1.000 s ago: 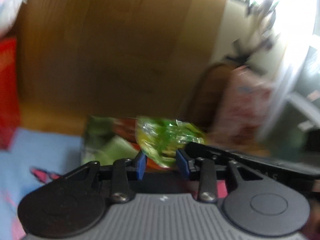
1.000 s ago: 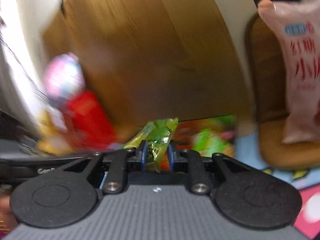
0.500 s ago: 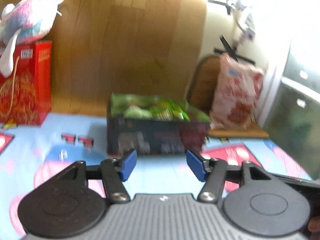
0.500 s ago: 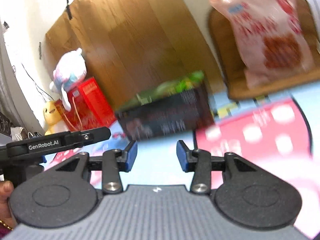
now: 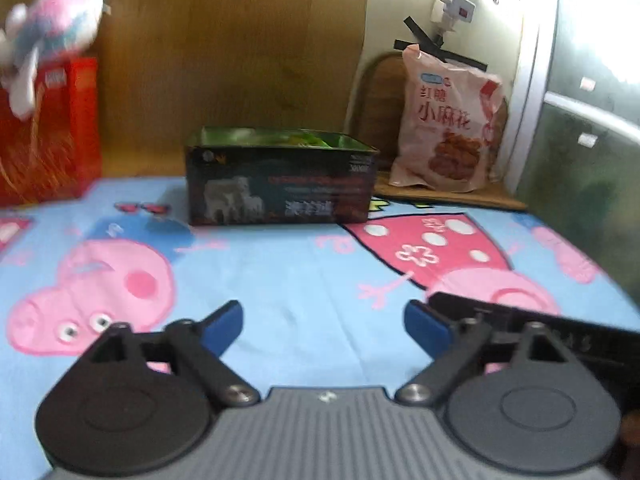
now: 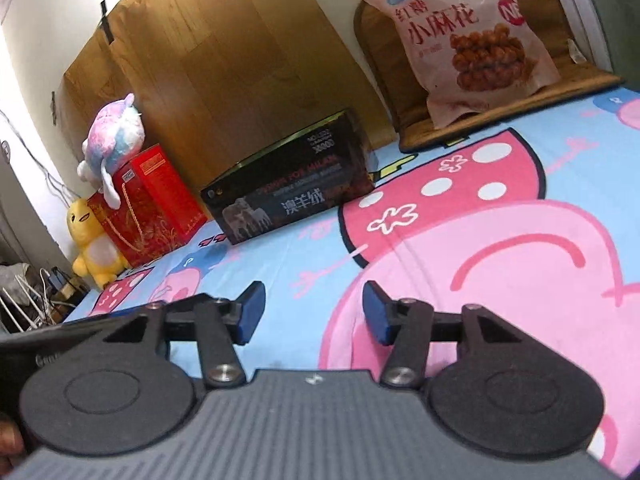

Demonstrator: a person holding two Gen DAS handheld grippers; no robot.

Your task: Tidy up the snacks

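A dark open box point(image 5: 280, 184) stands at the far side of the blue cartoon sheet point(image 5: 288, 280), with green snack packets point(image 5: 304, 138) showing over its rim. The right wrist view shows the same box point(image 6: 296, 196) from lower down, its contents hidden. My left gripper point(image 5: 323, 326) hovers over the sheet well short of the box, jaws opening wide with nothing between them. My right gripper point(image 6: 313, 317) is likewise back from the box, jaws opening and empty. A large pink snack bag point(image 5: 448, 128) leans upright on a wooden seat right of the box, and fills the upper right as the pink bag point(image 6: 468, 36).
A red gift box point(image 6: 148, 208) with a pastel plush toy point(image 6: 112, 136) on top stands left of the dark box, a yellow plush point(image 6: 90, 240) beside it. A wooden headboard point(image 5: 240, 48) runs behind. A glass door point(image 5: 588, 120) bounds the right side.
Both grippers held green snack packets over the box a second ago. They let go, pulled back from the box and sank toward the sheet, and their jaws have spread wide.
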